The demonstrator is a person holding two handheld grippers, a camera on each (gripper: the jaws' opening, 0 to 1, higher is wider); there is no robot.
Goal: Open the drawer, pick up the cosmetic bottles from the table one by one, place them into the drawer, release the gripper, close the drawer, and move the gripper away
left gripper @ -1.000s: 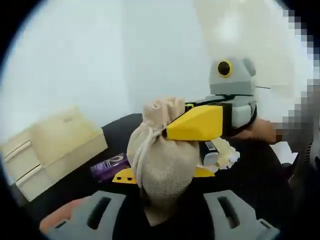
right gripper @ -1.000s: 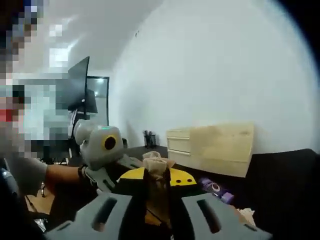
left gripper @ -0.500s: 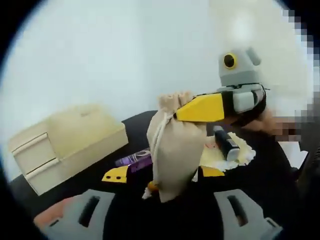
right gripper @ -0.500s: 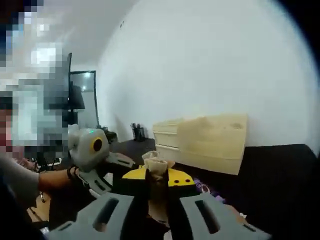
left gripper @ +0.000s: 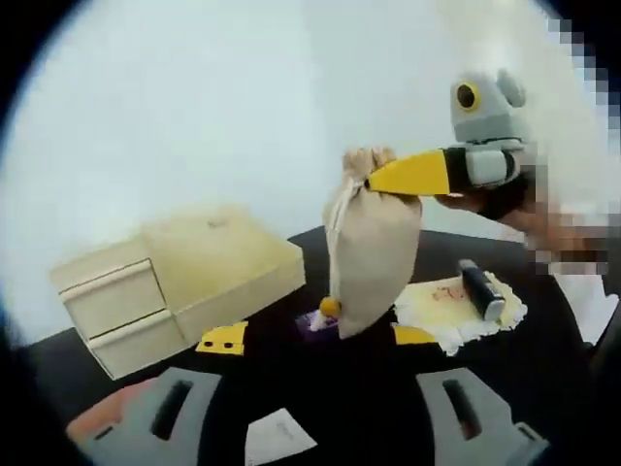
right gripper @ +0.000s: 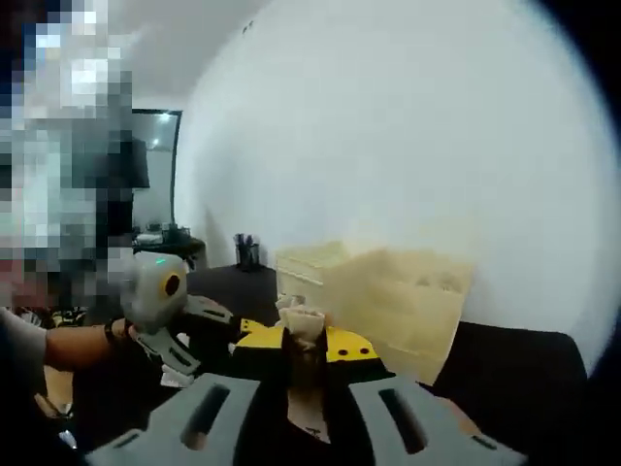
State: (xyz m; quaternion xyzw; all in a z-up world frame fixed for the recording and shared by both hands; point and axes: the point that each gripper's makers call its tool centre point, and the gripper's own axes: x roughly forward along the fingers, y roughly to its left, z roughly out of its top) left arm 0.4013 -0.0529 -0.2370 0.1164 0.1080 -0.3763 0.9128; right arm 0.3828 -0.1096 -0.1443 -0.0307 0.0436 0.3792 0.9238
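Observation:
A beige drawstring bag (left gripper: 371, 254) hangs in the air above the black table (left gripper: 340, 388). My right gripper (left gripper: 376, 182) is shut on its gathered neck, yellow jaws pinching the top; its own view has the bag's neck (right gripper: 302, 321) between its jaw tips (right gripper: 303, 344). A black bottle (left gripper: 480, 289) lies on a white cloth (left gripper: 456, 309) on the table. Part of a purple bottle (left gripper: 315, 321) peeks out behind the bag's bottom. The pale wooden drawer cabinet (left gripper: 179, 283) stands at the left with both drawers shut. My left gripper (left gripper: 315, 427) is open and holds nothing.
Yellow flat pieces (left gripper: 223, 338) lie on the table near the cabinet, and a white card (left gripper: 278, 434) lies close to my left jaws. A hand holds the left gripper (right gripper: 160, 291). A pen holder (right gripper: 247, 254) stands at the far table edge.
The right gripper has lifted the bag higher and farther from the left gripper. The left view has pulled back, so more of the table and cabinet shows.

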